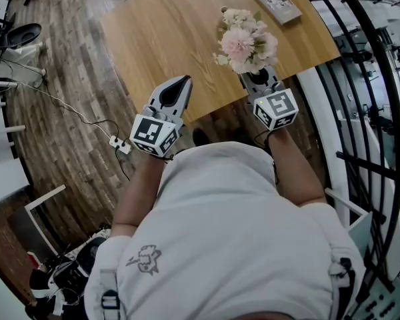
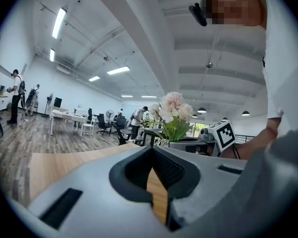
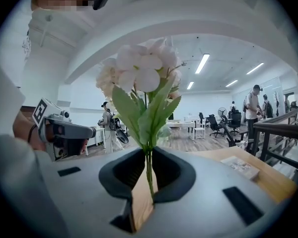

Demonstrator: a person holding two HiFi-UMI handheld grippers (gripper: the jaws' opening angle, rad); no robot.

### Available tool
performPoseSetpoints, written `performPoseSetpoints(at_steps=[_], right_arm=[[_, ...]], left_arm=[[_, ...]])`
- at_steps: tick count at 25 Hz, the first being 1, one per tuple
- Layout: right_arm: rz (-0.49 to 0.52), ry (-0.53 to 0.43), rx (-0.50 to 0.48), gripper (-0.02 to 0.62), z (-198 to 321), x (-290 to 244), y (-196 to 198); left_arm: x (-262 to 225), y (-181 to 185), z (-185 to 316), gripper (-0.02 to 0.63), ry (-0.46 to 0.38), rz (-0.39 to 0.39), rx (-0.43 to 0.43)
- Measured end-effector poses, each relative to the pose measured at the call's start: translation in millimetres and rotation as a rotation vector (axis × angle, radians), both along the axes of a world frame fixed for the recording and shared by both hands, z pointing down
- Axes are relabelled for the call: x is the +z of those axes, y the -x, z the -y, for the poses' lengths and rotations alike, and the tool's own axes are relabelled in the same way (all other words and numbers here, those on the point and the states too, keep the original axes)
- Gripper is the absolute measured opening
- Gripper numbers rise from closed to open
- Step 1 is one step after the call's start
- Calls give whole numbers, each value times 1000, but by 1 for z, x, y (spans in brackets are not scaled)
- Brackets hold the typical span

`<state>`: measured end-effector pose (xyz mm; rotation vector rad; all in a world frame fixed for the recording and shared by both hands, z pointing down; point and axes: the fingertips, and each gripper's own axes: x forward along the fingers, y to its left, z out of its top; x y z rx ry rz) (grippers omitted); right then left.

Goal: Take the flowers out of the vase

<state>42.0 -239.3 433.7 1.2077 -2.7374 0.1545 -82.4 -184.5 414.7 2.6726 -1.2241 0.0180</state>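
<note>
1. The right gripper (image 3: 149, 155) has its jaws closed on the thin green stems of the flowers (image 3: 141, 73). The stems run up between the dark pads, and the leaves and pale pink and cream blooms stand upright above them.
2. In the head view the flowers (image 1: 243, 42) hang in the air over the wooden table (image 1: 167, 39), just inside its near edge and toward its right end. They are carried by the right gripper (image 1: 253, 73) and touch nothing else.
3. The right gripper's marker cube (image 1: 276, 109) sits back past the near edge, over the floor (image 1: 67, 99).
4. The left gripper (image 1: 184, 80) is at the same near edge, further left and well apart from the bouquet. In its own view the left gripper (image 2: 151, 150) has its jaw tips together with nothing between them. Only the table top shows through the slit behind the tips.
5. From the left gripper view the flowers (image 2: 171, 108) appear ahead and slightly to the right.
6. Near the table's far right corner lies a flat thing, probably a book (image 1: 275, 2), though the print is too small to tell.
7. A white power strip (image 1: 120, 144) with its cable lies on the floor left of the person (image 1: 227, 232).
</note>
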Motion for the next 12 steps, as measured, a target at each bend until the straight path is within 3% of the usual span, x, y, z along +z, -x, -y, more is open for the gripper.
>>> performPoseSetpoints(at_steps=[7,12], right_arm=[[22,-10,-71,46,-49,-7,-25],[48,-4,-115,46,-88,-10,-65]], left_arm=[[-2,-25,-37,5,0,21,-37],[3,-60,-70,5,20,19,-90]])
